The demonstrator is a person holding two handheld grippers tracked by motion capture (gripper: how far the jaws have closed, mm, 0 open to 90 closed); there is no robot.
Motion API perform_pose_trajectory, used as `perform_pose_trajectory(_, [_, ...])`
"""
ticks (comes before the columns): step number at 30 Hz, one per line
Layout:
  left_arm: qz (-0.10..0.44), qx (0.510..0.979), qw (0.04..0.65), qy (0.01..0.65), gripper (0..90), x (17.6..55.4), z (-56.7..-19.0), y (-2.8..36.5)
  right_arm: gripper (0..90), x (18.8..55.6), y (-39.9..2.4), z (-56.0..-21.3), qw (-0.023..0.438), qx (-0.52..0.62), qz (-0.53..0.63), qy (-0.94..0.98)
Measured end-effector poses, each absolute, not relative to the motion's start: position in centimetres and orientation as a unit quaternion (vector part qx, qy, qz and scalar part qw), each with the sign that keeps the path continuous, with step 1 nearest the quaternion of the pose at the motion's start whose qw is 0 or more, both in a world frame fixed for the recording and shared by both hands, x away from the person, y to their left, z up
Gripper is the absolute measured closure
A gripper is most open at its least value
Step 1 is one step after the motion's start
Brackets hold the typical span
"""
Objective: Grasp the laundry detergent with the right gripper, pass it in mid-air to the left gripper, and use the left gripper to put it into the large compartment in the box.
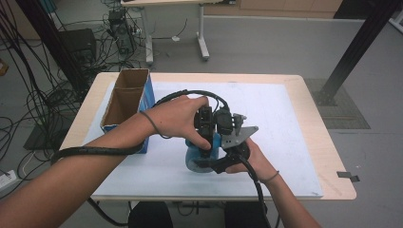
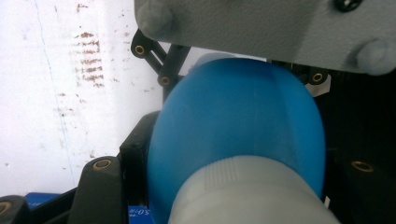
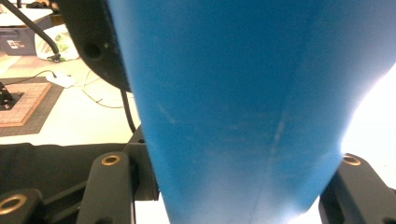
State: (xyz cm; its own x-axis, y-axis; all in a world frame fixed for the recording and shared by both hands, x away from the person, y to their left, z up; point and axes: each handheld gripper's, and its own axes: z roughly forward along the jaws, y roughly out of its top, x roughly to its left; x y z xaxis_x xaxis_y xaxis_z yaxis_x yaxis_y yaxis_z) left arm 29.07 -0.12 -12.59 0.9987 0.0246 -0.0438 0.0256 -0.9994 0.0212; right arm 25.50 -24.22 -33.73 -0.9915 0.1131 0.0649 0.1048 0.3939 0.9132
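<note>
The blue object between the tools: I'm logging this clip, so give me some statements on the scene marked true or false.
1. Both tools grip the blue object. True; the left tool and the right tool each show it between their jaws.
2. The cardboard box lies flat, closed. False; it stands open-topped.
3. The box stands to the right of the hands. False; to their left.
4. A white sheet covers the table. True.

The open cardboard box (image 1: pixel 124 99) stood on the white mat's (image 1: pixel 285 123) left part, just beside the left forearm, blocking passage there. The mat's right half and far strip lay bare. At the centre, both grippers crowded the blue object (image 1: pixel 196 154), leaving no gap between them.
</note>
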Motion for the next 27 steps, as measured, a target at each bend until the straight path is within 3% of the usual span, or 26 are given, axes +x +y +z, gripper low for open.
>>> perform_pose_trajectory(27, [-0.026, 0.999, 0.01, 0.022, 38.3, 29.15, -12.1, -0.04, 41.6, 25.23, -24.56, -34.03, 0.006, 0.066, 0.559, 0.827])
